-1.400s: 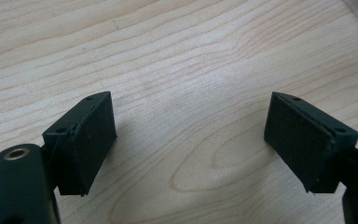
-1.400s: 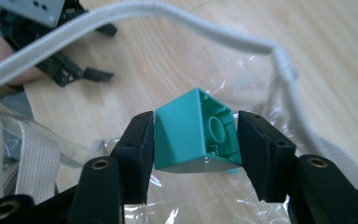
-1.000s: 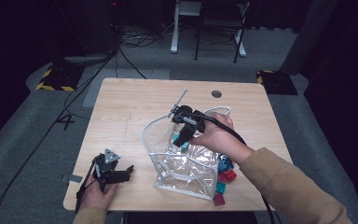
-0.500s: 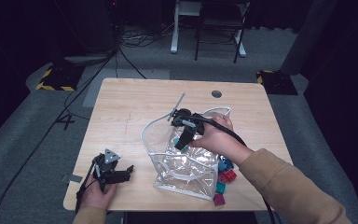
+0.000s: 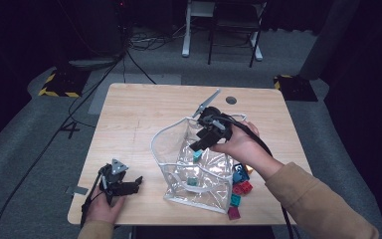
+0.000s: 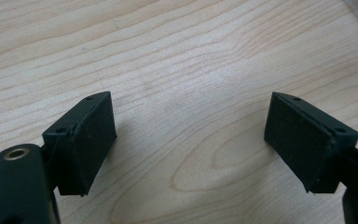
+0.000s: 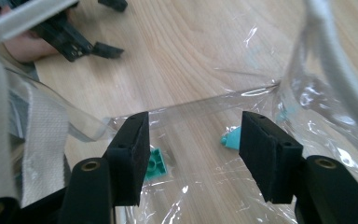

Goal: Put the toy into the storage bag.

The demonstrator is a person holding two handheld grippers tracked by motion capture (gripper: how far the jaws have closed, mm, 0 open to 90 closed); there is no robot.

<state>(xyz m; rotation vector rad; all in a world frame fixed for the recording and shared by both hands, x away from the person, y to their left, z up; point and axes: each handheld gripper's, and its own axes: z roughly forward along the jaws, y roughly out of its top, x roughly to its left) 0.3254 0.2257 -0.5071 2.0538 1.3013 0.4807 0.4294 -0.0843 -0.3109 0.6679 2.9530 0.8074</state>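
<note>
Loading toy blocks into the clear plastic bag point(image 5: 199, 174) is proceeding: two teal blocks point(image 7: 154, 164) are lying inside, several blocks point(image 5: 240, 185) are waiting beside it. The right gripper point(image 7: 193, 156), jaws just opening and empty, is hanging over the bag mouth; the left gripper point(image 6: 189, 142) is resting wide apart, holding nothing.

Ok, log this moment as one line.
right gripper: jaws just opened, empty, above bag mouth | teal blocks inside bag | left gripper: open, idle on table

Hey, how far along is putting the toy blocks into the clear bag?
Two teal blocks already lie inside the clear bag. The right claw sits over the bag's mouth, its jaws just opened with nothing between them. The pile of blocks beside the bag is still left. The left claw rests open on the table.
</note>
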